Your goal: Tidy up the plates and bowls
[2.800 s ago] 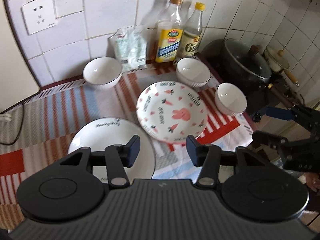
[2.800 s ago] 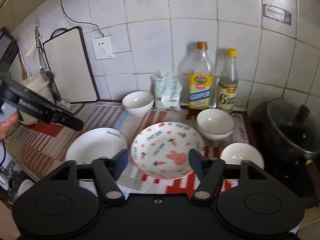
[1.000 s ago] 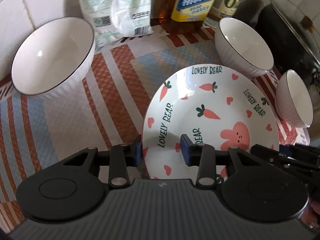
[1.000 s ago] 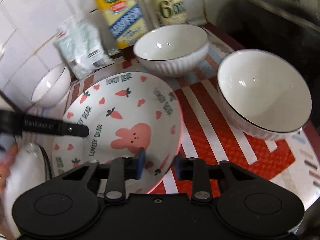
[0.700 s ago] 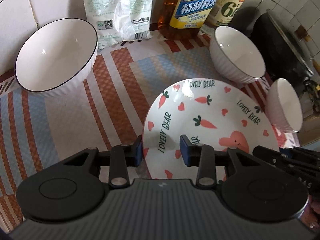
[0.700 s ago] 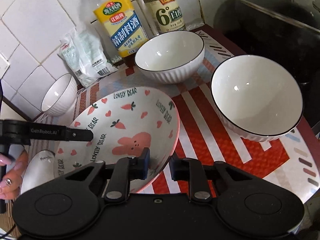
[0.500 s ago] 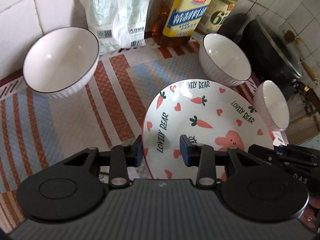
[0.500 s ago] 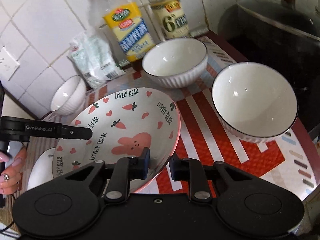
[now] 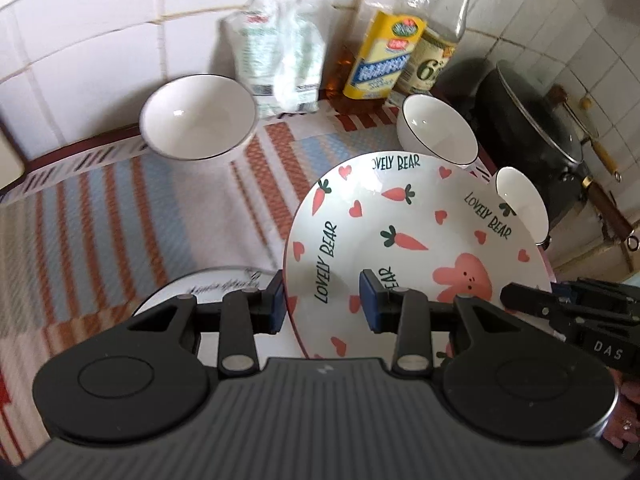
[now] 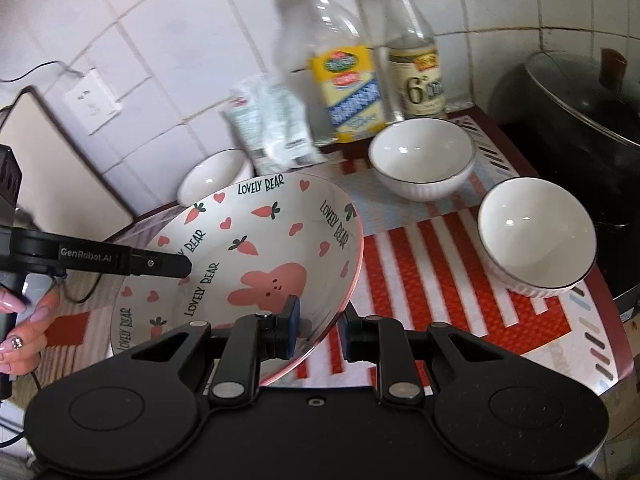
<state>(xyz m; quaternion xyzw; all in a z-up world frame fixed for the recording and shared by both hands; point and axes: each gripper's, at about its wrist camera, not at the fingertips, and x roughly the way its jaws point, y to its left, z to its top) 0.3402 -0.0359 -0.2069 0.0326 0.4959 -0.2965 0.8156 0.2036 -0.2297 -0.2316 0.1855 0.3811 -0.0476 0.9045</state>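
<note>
Your left gripper and right gripper each clamp jaws on opposite rims of the round white rabbit-and-carrot plate, held above the striped tabletop. Next, carry it onto the plain white plate at the near-left edge.

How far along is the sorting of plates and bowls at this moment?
Done: nothing looks stacked. In hand: the rabbit plate is off the mat, left gripper and right gripper clamped on opposite rims. Left: the white plate lies below it, and three white bowls stand apart.
</note>
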